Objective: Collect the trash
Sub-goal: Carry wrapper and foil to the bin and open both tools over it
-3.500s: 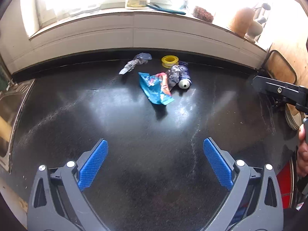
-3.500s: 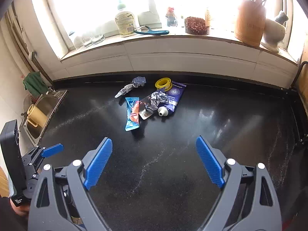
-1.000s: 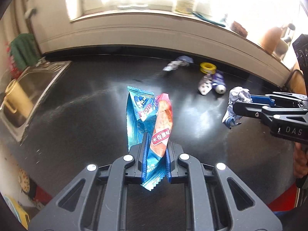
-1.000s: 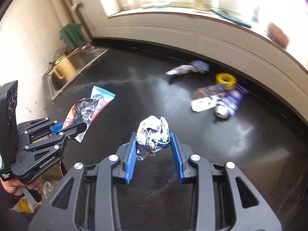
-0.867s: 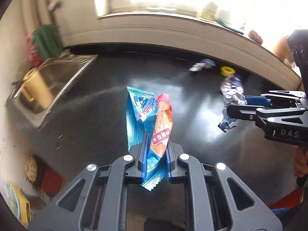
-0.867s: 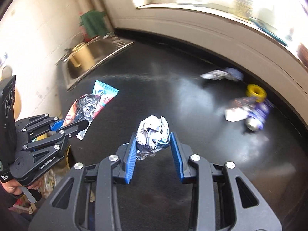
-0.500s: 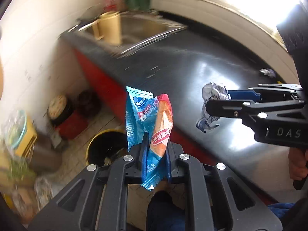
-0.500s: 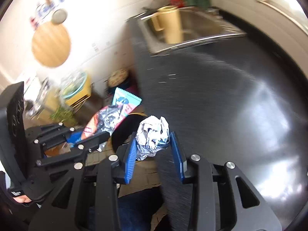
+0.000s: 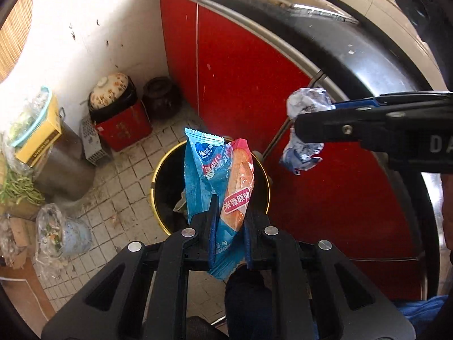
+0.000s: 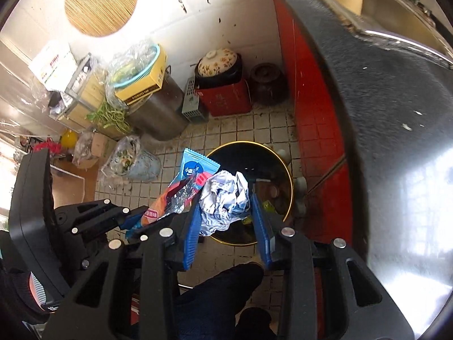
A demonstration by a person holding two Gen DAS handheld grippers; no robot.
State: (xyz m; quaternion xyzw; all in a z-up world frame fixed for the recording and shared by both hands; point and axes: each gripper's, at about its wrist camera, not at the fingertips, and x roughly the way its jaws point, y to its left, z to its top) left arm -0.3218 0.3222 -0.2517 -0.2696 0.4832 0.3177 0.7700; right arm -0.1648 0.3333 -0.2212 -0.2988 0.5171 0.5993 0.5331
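Note:
My left gripper is shut on a blue and orange snack wrapper and holds it above a round black trash bin with a gold rim on the tiled floor. My right gripper is shut on a crumpled silver foil wrapper, also above the bin. In the left wrist view the right gripper holds the foil to the right of the snack wrapper. In the right wrist view the left gripper and its wrapper are just left of the foil.
A red cabinet front under the black counter stands right of the bin. Pots, a red box, a steel drum, a bag of scraps and boxes crowd the floor to the left. My shoe is below.
Both grippers picked up their trash from the counter, then swung left off the counter and down. Half a second ago they were at the counter's edge; now they are over the floor bin.

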